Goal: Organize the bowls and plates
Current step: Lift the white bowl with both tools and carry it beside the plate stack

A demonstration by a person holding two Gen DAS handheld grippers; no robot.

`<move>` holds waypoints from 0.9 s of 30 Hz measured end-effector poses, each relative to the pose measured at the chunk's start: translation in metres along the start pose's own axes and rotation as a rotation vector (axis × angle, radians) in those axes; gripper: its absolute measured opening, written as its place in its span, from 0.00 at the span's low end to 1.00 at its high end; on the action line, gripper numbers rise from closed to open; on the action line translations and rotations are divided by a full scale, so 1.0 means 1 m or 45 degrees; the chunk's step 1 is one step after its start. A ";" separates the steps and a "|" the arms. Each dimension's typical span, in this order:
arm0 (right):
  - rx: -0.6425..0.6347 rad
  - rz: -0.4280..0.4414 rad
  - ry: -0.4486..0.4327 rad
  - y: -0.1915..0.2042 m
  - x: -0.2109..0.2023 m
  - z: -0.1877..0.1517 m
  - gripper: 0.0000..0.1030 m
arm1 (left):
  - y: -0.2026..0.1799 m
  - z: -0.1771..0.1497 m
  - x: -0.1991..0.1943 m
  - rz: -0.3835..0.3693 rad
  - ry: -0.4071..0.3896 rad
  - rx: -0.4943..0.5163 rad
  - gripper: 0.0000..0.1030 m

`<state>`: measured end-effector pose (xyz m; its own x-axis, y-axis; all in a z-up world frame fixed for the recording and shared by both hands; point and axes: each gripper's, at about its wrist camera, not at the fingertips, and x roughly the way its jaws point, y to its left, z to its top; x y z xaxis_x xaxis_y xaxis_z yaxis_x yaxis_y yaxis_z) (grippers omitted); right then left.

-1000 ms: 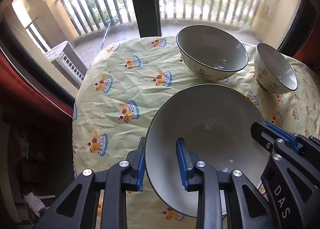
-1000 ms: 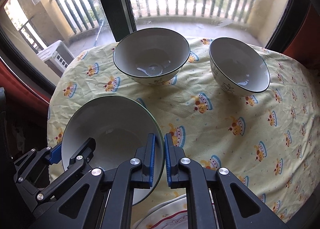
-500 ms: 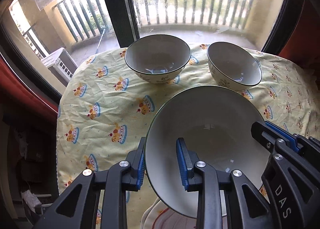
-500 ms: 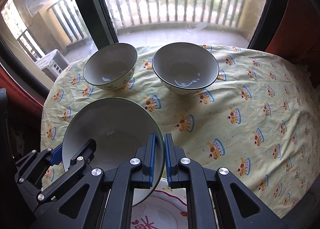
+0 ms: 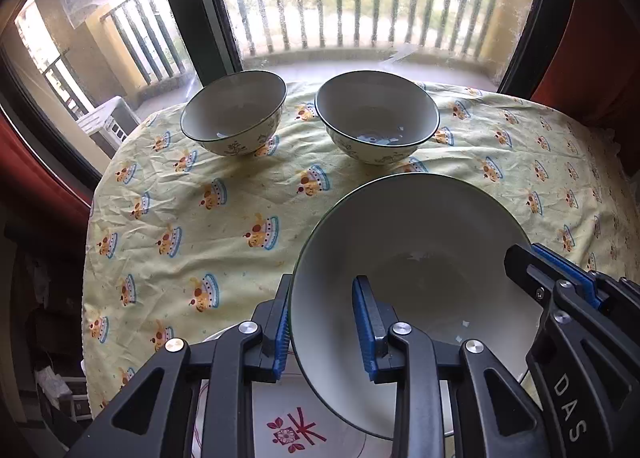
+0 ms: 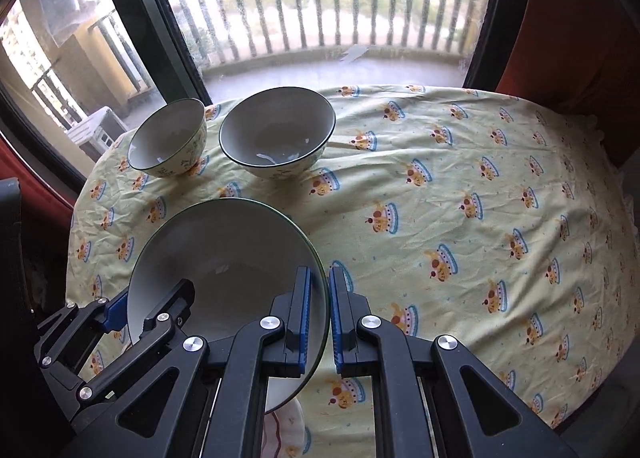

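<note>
Both grippers hold one large white bowl with a dark green rim [image 5: 416, 258], also in the right wrist view [image 6: 224, 258]. My left gripper [image 5: 324, 330] is shut on its left rim. My right gripper [image 6: 319, 314] is shut on its right rim. The bowl hangs above a white plate with a red flower print [image 5: 296, 430], which peeks out at the near table edge [image 6: 286, 430]. Two smaller floral bowls stand side by side at the far edge, the left one [image 5: 236, 114] [image 6: 168, 138] and the right one [image 5: 376, 114] [image 6: 276, 134].
The round table has a yellow cloth with cake prints [image 6: 460, 218]. A window with a dark frame [image 5: 192, 10] and a balcony railing lies right behind the far bowls. Red curtains [image 6: 580, 18] hang at the right.
Both grippers have pulled back and swung with the large bowl. The two far bowls now look smaller and farther left. The printed plate has come into view under the bowl.
</note>
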<state>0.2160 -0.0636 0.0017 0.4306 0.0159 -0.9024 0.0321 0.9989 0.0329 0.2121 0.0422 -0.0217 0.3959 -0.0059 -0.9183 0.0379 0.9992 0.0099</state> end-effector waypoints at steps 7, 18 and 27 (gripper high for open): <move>-0.018 -0.019 0.019 -0.041 -0.002 -0.016 0.12 | -0.040 -0.018 0.002 -0.021 0.023 -0.022 0.27; -0.038 -0.025 0.071 -0.084 -0.003 -0.049 0.12 | -0.079 -0.053 0.002 -0.031 0.056 -0.041 0.27; -0.036 -0.032 0.117 -0.098 0.001 -0.077 0.12 | -0.090 -0.080 0.010 -0.021 0.106 -0.030 0.27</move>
<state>0.1438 -0.1579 -0.0360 0.3456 -0.0066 -0.9383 0.0161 0.9999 -0.0011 0.1394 -0.0448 -0.0629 0.3173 -0.0202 -0.9481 0.0216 0.9997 -0.0141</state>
